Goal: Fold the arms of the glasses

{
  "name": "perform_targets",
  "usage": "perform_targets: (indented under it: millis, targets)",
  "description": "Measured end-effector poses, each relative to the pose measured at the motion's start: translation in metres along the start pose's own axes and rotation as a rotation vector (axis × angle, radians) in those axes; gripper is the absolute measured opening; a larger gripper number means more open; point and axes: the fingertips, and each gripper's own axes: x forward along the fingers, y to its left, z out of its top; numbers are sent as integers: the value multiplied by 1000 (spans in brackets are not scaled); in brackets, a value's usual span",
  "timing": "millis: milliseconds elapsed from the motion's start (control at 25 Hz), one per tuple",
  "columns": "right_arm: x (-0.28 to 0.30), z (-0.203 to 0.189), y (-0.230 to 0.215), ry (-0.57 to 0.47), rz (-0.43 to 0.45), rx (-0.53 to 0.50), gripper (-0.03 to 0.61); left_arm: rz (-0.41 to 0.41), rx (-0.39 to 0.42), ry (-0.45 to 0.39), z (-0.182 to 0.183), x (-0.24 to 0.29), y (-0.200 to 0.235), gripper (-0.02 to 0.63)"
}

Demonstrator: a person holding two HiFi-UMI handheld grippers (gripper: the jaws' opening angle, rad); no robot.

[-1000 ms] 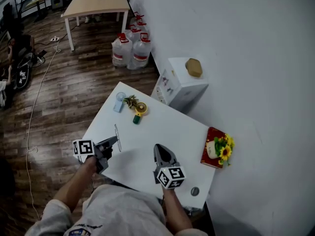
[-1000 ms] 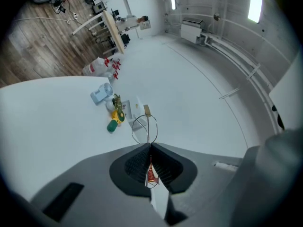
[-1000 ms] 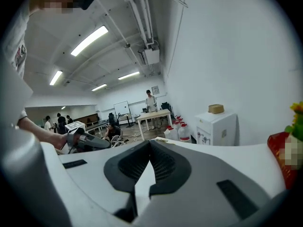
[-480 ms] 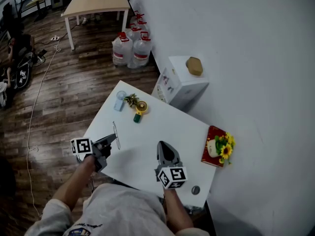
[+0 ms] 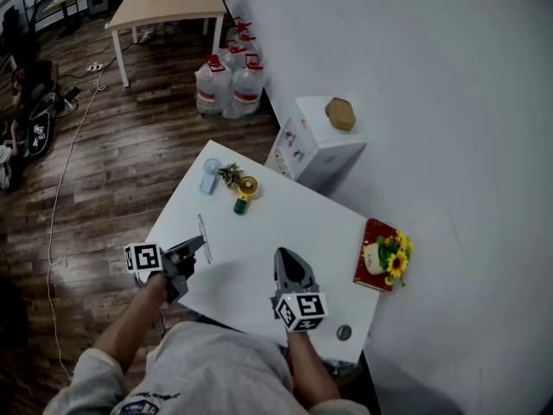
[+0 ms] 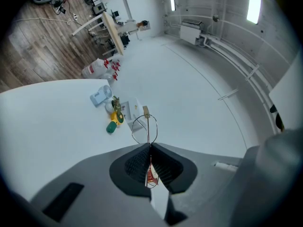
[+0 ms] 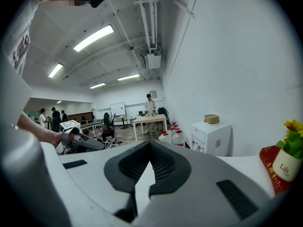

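My left hand-held gripper [image 6: 150,148] is clamped shut on the glasses [image 6: 148,129]. The thin wire frame is pinched edge-on between the pads, and one round rim stands up past the jaw tips. It sits above the near-left part of the white tabletop [image 5: 259,232]. My right hand-held gripper [image 7: 150,148] has its jaws pressed together with nothing in them. It is over the near edge, well apart from the glasses.

A white flower pot [image 5: 373,264] holding sunflowers [image 5: 396,262] stands on a red book [image 5: 365,282] at the tabletop's right edge. At the far-left corner sits a small pale blue container [image 5: 210,178]; I cannot make out what is in it. Just beside it are a leafy sprig [image 5: 229,175] and a yellow and green piece [image 5: 244,193]. A small round dark thing [image 5: 344,333] lies near the near-right corner. A white cabinet [image 5: 315,150] stands just past the far edge with a brown box [image 5: 340,115] on top. Red-capped water jugs [image 5: 229,85] are grouped on the wood floor [image 5: 112,171] beyond it.

A broad bare stretch of tabletop runs between my two grippers and on toward the far cluster. My left gripper's body overhangs the left edge, above the floor. The white wall [image 5: 415,102] runs close along the right edge, just past the red book
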Motion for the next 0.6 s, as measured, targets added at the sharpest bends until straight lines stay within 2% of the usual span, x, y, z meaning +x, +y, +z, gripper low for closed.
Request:
perform_targets:
  millis: [600]
  targets:
    - [5,-4,3,8,6,11,3,-2,-7,14,-2,2,3,6]
